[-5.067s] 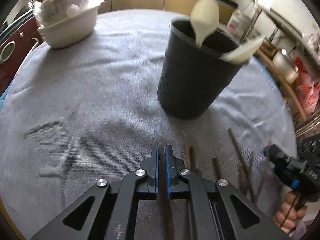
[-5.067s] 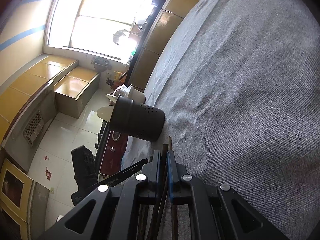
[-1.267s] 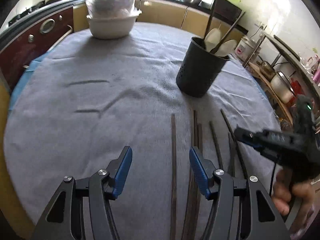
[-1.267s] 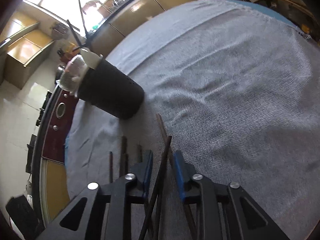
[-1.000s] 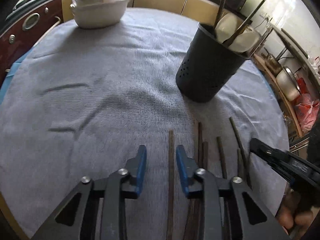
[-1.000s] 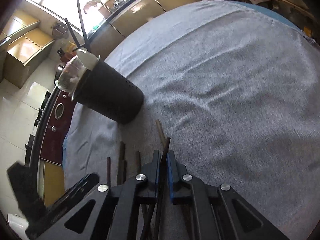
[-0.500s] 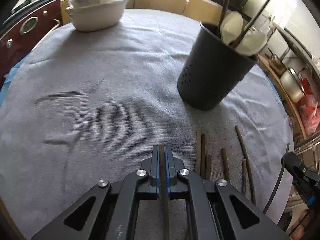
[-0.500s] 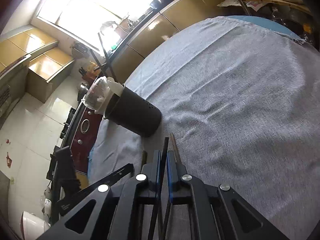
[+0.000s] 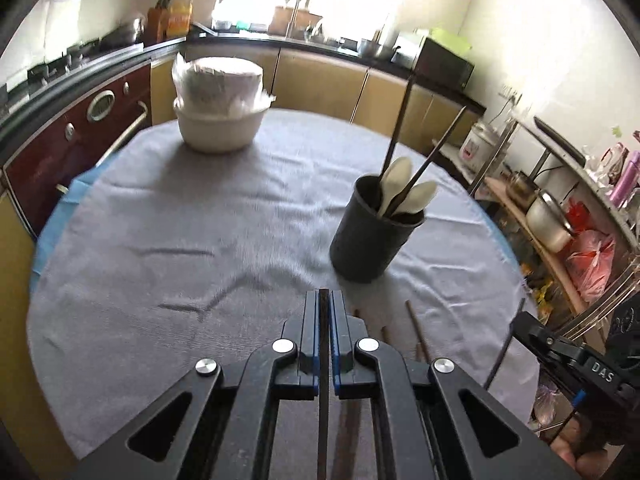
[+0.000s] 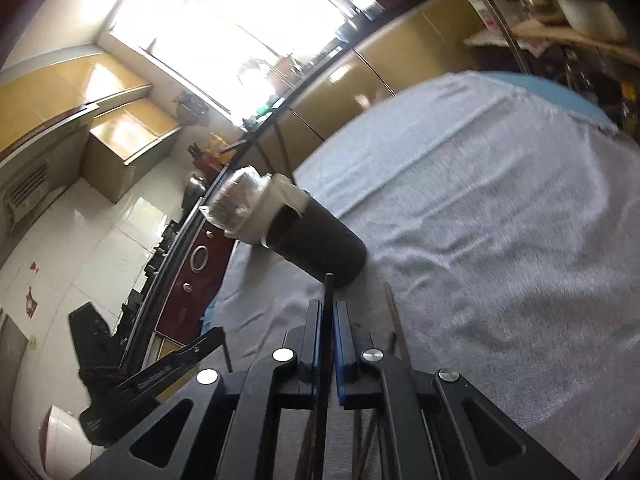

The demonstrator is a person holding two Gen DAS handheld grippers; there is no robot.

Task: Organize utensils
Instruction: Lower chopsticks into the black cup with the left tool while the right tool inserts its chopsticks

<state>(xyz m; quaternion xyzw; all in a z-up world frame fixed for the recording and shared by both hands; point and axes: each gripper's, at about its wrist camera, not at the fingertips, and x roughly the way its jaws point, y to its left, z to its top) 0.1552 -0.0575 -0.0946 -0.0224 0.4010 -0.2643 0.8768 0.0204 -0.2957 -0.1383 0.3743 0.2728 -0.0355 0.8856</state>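
While both grippers' fingers pinch a chopstick each, black holder (image 9: pixel 370 236) stands ahead — loose chopsticks (image 9: pixel 418 330) between, white bowl (image 9: pixel 219 126) beyond.

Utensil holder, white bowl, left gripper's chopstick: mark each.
utensil holder (image 9: pixel 370 246), left wrist view, dark side wall.
white bowl (image 9: pixel 218 132), left wrist view, outer wall.
chopstick (image 9: pixel 323 360), left wrist view, shaft between jaws.

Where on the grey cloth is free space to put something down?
Free: the wide grey cloth between the white covered bowl, the black perforated utensil holder and the near-left edge. Crowded: near right, where loose dark chopsticks lie below the holder.
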